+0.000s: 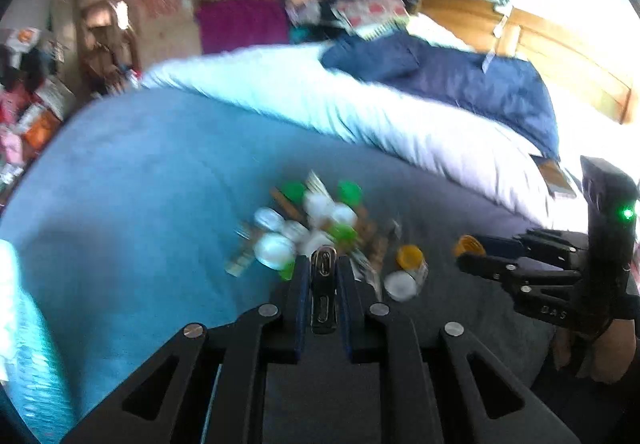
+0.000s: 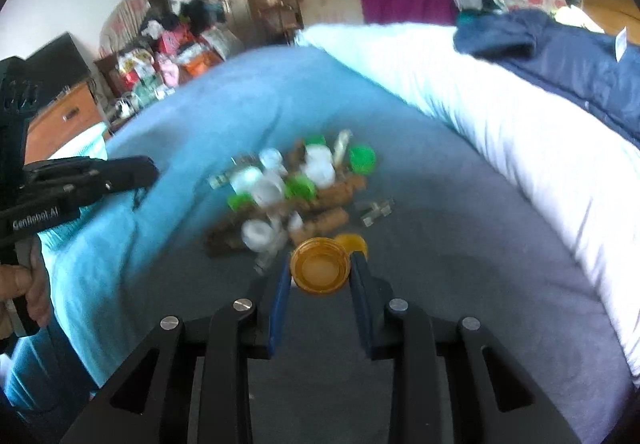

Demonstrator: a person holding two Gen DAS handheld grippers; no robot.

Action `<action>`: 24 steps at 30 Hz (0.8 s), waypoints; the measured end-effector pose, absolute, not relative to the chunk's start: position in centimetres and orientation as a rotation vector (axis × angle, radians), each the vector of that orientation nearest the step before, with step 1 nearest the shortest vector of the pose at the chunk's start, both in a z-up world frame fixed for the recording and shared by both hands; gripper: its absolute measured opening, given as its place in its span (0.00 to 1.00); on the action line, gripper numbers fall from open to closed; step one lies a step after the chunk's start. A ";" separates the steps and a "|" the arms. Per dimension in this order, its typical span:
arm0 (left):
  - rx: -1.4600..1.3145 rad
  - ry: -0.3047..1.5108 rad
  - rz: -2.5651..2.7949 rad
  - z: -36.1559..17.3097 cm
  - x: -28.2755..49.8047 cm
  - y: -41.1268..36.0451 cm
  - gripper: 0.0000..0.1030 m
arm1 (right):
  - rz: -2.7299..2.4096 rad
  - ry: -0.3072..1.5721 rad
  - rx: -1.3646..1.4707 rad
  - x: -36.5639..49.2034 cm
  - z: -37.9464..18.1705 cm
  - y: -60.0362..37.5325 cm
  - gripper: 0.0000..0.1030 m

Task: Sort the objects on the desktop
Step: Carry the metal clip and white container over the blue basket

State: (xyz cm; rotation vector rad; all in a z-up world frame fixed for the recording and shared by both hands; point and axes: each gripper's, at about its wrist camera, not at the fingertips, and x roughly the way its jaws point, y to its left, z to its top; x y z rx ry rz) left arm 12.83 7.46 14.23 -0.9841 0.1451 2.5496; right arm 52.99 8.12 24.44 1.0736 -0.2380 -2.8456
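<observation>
Left tool (image 1: 323, 272) clamped on dark clip (image 1: 323, 284), long axis along fingers; right tool (image 2: 320, 272) pinching amber cap (image 2: 320, 270); both held just above pile (image 2: 292, 187) on bed (image 2: 460, 244); amber vial (image 1: 410, 270) right of pile, nearer right tool; sorting spot not visible.

Matt blue fleece blanket (image 1: 140, 183) covers the bed; glossy translucent amber plastic cap (image 2: 320, 270) and shiny black metal-trimmed clip (image 1: 323, 284) sit between matt black plastic jaws.
</observation>
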 end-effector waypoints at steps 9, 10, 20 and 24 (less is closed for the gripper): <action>-0.955 0.065 2.796 19.9 13.9 -3.0 0.14 | -2.746 -0.121 0.842 48.1 32.7 -0.7 0.27; -0.952 0.047 2.834 20.5 14.1 -4.8 0.14 | -2.726 -0.112 0.825 47.5 33.4 -1.9 0.27; -0.965 -0.134 3.026 22.3 16.1 -17.8 0.14 | -2.515 -0.008 0.718 42.7 38.6 -15.6 0.27; -1.041 -0.220 3.062 21.7 16.4 -22.6 0.14 | -2.420 0.000 0.734 40.5 39.4 -20.7 0.27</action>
